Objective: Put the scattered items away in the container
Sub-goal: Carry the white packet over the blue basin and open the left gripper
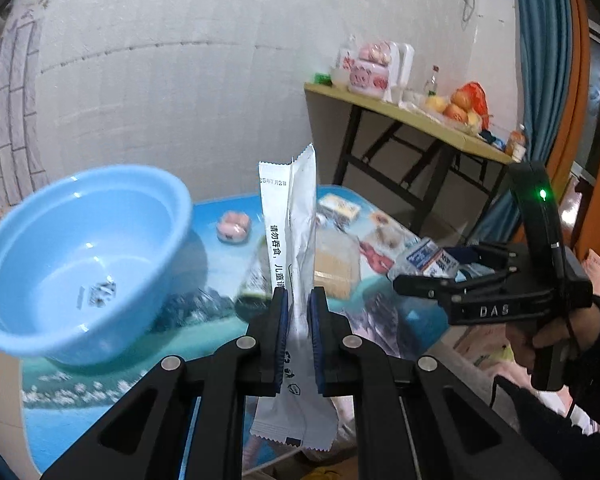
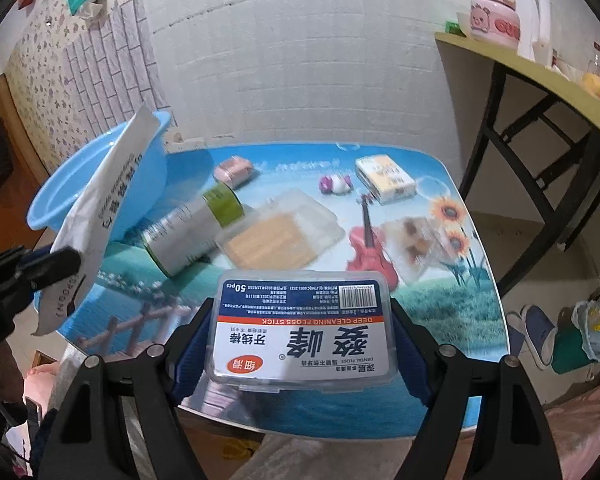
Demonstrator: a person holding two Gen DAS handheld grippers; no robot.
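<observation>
My left gripper (image 1: 299, 300) is shut on a white snack sachet (image 1: 290, 220) and holds it upright above the table, right of the empty blue basin (image 1: 80, 260). The sachet (image 2: 100, 216) and basin (image 2: 144, 184) also show in the right wrist view. My right gripper (image 2: 302, 320) is shut on a clear dental floss stick box (image 2: 302, 324) above the table's near edge; it shows in the left wrist view (image 1: 416, 280) at the right. On the table lie a green-capped bottle (image 2: 188, 232), a clear toothpick box (image 2: 276, 232), a pink round item (image 2: 232, 170), a yellow-white box (image 2: 384, 178), a small toy (image 2: 336, 184) and a clear snack packet (image 2: 412, 240).
The low table (image 2: 440, 296) has a printed blue landscape top and stands against a white wall. A folding table (image 1: 400, 116) with fruit and boxes stands at the right. Slippers and a green bin (image 2: 572, 344) sit on the floor right of the table.
</observation>
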